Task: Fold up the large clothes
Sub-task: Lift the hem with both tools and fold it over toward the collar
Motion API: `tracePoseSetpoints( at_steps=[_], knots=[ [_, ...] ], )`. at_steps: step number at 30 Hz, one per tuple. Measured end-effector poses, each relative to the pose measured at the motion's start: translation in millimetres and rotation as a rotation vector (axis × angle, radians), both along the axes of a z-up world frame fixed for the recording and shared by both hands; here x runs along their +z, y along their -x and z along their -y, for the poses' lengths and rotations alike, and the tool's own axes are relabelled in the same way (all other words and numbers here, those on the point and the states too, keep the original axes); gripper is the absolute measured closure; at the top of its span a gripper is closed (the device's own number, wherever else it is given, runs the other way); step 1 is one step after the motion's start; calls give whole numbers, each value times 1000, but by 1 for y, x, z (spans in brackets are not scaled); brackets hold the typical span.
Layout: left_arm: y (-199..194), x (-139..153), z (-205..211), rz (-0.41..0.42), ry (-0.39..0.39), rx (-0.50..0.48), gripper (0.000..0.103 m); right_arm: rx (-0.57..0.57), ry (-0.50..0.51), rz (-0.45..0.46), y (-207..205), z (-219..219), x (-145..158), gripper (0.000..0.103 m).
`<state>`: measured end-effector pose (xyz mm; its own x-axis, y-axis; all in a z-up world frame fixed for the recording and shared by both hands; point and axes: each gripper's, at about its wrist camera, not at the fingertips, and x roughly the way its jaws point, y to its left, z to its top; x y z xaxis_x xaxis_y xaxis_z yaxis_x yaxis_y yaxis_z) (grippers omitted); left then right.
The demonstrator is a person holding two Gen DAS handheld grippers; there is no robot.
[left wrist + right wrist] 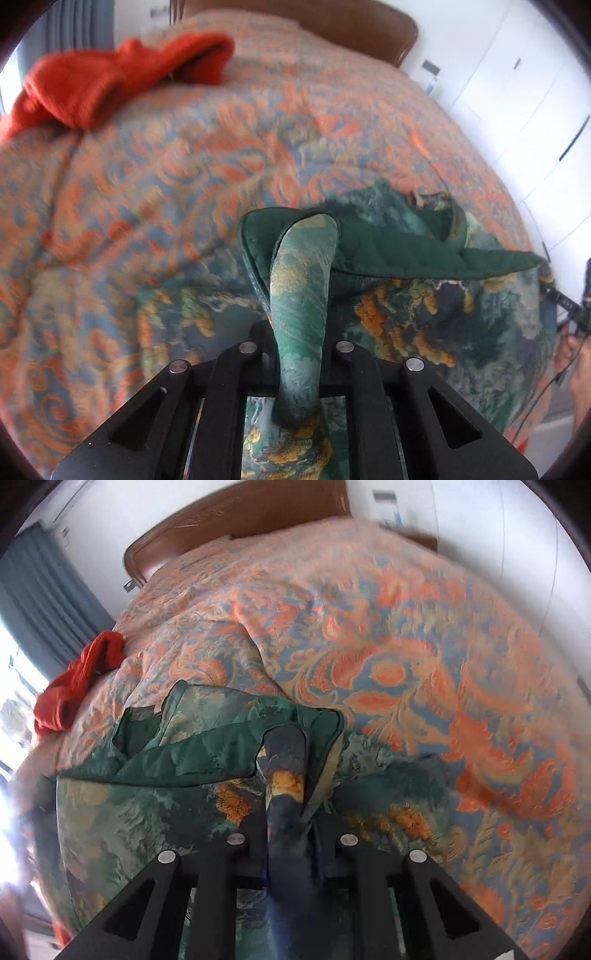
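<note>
A large green garment (424,317) with a gold flower print and a plain dark green lining lies spread on the bed, near its front edge. In the left wrist view my left gripper (299,354) is shut on a raised fold of that cloth, which stands up between the jaws and hides the fingertips. The lining edge stretches away to the right. In the right wrist view my right gripper (291,834) is likewise shut on a bunched fold of the green garment (147,812), and the lining runs off to the left.
An orange and blue patterned bedspread (184,147) covers the bed. A crumpled red garment (92,81) lies at its far left. A brown headboard (240,513) stands behind, white cupboards (517,92) on the right, a blue curtain (44,602) on the left. A hand (576,362) shows at the right edge.
</note>
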<state>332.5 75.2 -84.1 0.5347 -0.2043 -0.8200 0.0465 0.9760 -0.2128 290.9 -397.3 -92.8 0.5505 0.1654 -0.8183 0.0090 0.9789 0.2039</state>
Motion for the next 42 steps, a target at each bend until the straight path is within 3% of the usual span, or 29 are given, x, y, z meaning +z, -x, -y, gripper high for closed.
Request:
tracePoseSetpoints(
  at_steps=[3,7,11,15,19,24,27,33,42],
  knots=[
    [0,32,5,102,-48,20,94,4,168,98,16,-13,28,90],
    [-19,63,22,235,-131,77,94,-70,219,238,8,-14,74,91],
    [-54,46,30,280,-188,147,93,-167,218,315,-17,-14,94,91],
    [-81,-17,27,197,-227,178,93,-194,273,293,-48,-16,59,91],
    [-85,-70,25,160,-240,165,90,-201,278,185,-71,-12,-11,91],
    [-87,-102,4,148,-90,199,83,-208,136,159,-78,7,-64,88],
    [-87,-111,7,145,-66,204,79,-233,41,156,-78,17,-92,86],
    [-92,-123,4,140,-22,211,75,-236,-18,171,-79,22,-103,85],
    [-92,-124,2,136,-18,213,74,-239,-12,181,-76,23,-102,85]
  ],
)
